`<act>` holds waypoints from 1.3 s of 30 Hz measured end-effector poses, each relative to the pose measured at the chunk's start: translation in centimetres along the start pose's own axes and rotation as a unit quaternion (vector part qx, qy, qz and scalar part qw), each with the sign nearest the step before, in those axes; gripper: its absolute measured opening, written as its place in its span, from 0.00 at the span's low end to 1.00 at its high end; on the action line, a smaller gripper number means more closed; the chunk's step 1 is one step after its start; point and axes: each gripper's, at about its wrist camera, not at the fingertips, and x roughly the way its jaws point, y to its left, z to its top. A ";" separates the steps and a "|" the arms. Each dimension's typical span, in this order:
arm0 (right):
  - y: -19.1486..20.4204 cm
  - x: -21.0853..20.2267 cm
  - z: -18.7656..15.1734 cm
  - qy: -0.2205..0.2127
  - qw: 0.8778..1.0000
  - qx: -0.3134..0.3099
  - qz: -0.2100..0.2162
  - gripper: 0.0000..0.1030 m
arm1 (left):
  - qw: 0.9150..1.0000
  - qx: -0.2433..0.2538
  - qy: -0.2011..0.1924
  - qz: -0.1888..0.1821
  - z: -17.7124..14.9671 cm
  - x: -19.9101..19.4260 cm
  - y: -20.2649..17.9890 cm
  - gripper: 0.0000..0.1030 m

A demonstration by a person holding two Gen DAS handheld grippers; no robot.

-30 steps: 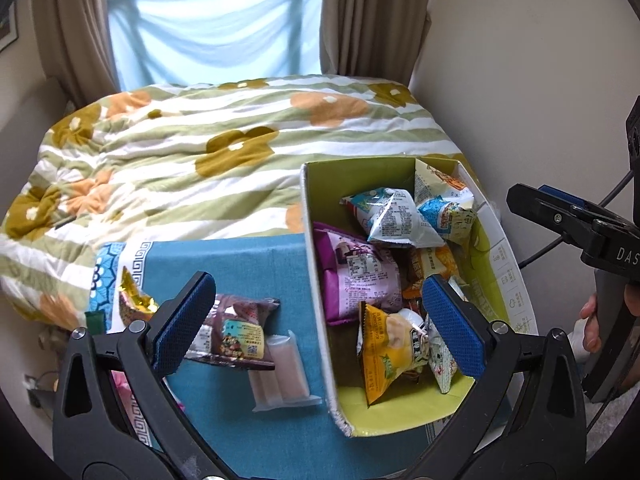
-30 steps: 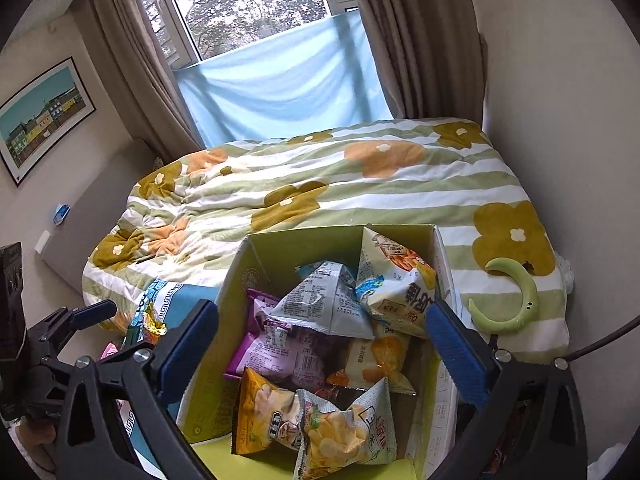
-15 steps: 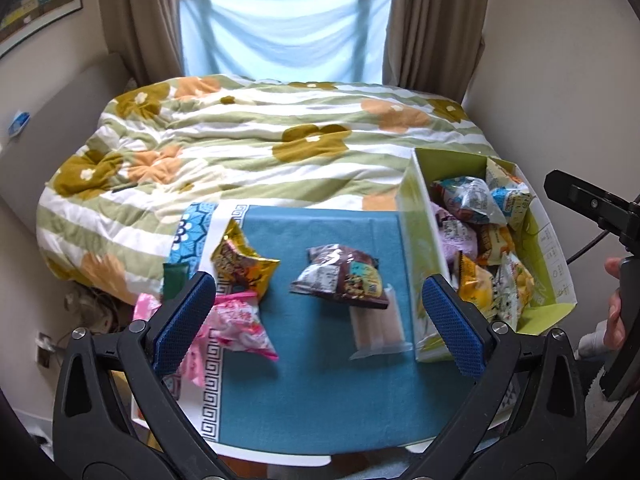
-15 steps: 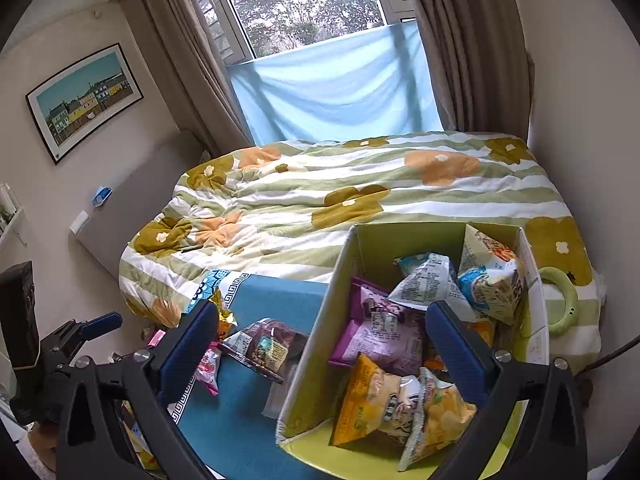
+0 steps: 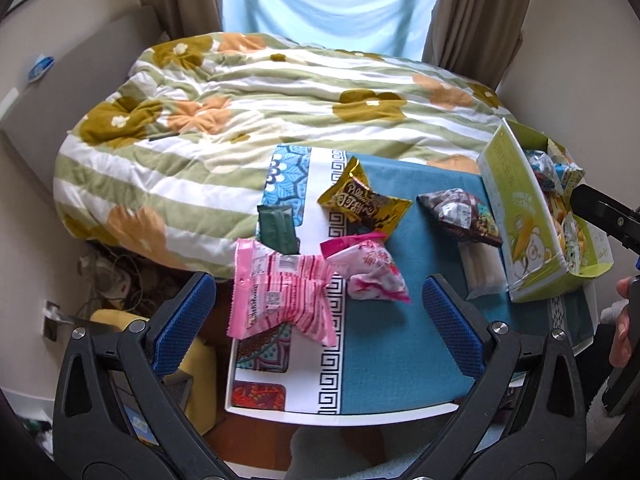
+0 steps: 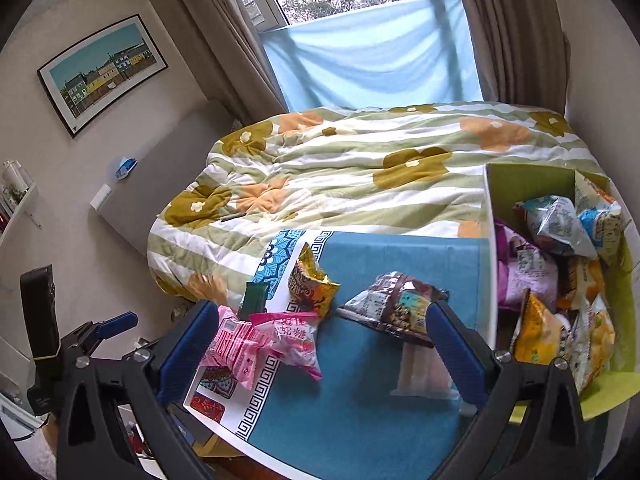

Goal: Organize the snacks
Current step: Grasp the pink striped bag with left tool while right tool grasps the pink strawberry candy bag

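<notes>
Left wrist view: left gripper (image 5: 318, 314) hangs jaws wide apart, empty, over the blue mat (image 5: 400, 344); a pink striped packet (image 5: 280, 296) lies between its fingers, a pink bag (image 5: 370, 268) at 1 o'clock, a gold bag (image 5: 362, 202) at 12, the green box (image 5: 520, 216) at 2. Right gripper (image 6: 318, 334) is likewise spread, holding nothing, a dark bag (image 6: 396, 306) between its fingers

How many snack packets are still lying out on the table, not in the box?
6: a dark green packet, a gold bag, two pink bags, a dark brown bag, and a clear pack beside the box. Others may be hidden.
</notes>
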 end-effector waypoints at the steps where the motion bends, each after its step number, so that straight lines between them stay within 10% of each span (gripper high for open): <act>1: 0.7 0.6 -0.5 0.004 1.000 0.003 -0.001 1.00 | 1.000 0.003 0.005 -0.002 -0.2 0.7 0.6 0.99; 16: 3.2 12.7 -7.1 0.084 0.996 0.041 -0.013 1.00 | 0.998 0.001 0.064 0.019 -3.4 11.9 3.5 0.99; 39: 1.2 21.0 -8.3 0.134 0.991 0.018 0.022 0.99 | 0.982 0.140 0.037 0.120 -4.2 15.6 -1.3 0.89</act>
